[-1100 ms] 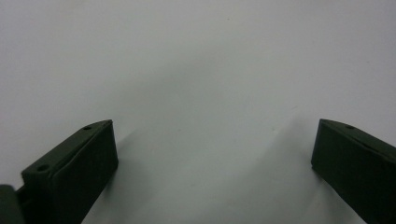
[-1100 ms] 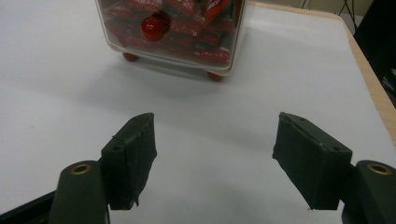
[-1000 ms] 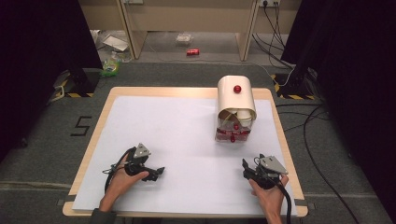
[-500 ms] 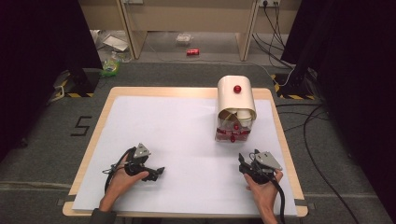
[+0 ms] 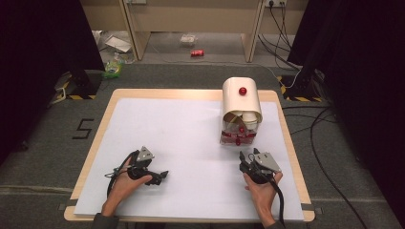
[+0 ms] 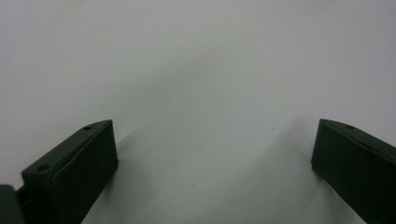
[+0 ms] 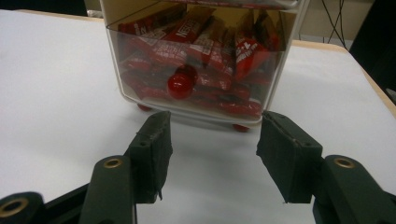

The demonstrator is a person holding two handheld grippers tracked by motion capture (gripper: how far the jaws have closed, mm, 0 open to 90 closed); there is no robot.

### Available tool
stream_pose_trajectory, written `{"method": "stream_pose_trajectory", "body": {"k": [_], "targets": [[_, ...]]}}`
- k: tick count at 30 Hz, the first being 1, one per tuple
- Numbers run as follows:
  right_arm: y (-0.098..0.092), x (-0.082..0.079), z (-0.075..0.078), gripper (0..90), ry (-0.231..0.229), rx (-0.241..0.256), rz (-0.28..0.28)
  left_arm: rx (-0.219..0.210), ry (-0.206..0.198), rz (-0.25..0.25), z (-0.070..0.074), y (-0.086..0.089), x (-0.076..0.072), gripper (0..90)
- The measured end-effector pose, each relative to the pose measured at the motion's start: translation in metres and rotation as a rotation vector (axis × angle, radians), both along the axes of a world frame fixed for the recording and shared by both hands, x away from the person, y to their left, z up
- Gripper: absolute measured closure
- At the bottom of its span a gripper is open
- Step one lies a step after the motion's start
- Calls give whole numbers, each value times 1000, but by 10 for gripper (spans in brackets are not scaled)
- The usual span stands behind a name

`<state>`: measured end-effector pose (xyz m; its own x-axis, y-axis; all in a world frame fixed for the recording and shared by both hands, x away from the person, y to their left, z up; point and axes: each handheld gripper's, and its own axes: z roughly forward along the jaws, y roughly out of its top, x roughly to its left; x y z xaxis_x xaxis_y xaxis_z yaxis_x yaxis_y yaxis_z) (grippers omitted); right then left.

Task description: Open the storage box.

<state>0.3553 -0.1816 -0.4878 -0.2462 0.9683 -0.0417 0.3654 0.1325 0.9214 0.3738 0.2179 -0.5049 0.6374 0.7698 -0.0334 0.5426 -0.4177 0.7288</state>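
Note:
A cream box (image 5: pixel 241 102) with a red knob (image 5: pixel 242 90) on its curved top stands at the table's right back. Its clear front drawer (image 7: pixel 196 60) holds several red candy bars (image 7: pixel 212 46) and carries a round red knob (image 7: pixel 181 83). My right gripper (image 5: pixel 249 153) lies on the white sheet just in front of the drawer. In the right gripper view it (image 7: pixel 212 144) is open, with the drawer knob a short way beyond the jaws. My left gripper (image 5: pixel 161 176) rests near the front left, pointing right. It (image 6: pixel 212 154) is open wide over bare white sheet.
The white sheet (image 5: pixel 181 129) covers a wooden table (image 5: pixel 98 138) with carpet around it. Cables (image 5: pixel 320 129) run on the floor at the right. Litter and a red can (image 5: pixel 197 53) lie on the floor beyond the table.
My right gripper has slid a little forward and left, closer to the drawer front. The left gripper has stayed where it was.

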Motion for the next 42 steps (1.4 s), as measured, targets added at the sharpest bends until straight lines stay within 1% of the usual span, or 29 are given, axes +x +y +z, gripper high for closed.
{"method": "stream_pose_trajectory", "body": {"k": [1, 4, 6, 11, 14, 19, 21, 25, 29, 33, 37, 39, 42], "targets": [[1, 1, 0, 456, -6, 3, -1, 0, -1, 0, 0, 0, 0, 0], [4, 3, 0, 477, -7, 30, -10, 0, 0, -1, 0, 0, 0, 0], [6, 4, 1, 484, -14, 20, -17, 0, -1, -1, 0, 0, 0, 0], [10, 6, 1, 494, -23, 23, -26, 0, -1, 0, 0, 0, 0, 0], [12, 8, 0, 498, -23, 21, -21, 0, -1, 0, 0, 0, 0, 0], [17, 11, 0, 505, -22, 33, -18, 0, -1, -1, 0, 0, 0, 0], [20, 12, 1, 511, -28, 24, -14, 0, -1, 0, 0, 0, 0, 0], [24, 16, 0, 541, -36, 33, -8, 0, -1, 0, 0, 0, 0, 0], [26, 19, -3, 572, -30, 33, -10, 0, -1, 0, 0, 0, 0, 0], [31, 20, -3, 604, -34, -10, 10, 1, -1, 1, 0, 0, 0, 0], [34, 24, -3, 627, -29, -36, 8, 1, -1, 0, 0, 0, 0, 0], [35, 25, -3, 629, -20, -46, 7, 0, -1, 0, 0, 0, 0, 0], [35, 28, -3, 656, -22, -54, -3, 0, -1, 0, 0, 0, 0, 0]]}}
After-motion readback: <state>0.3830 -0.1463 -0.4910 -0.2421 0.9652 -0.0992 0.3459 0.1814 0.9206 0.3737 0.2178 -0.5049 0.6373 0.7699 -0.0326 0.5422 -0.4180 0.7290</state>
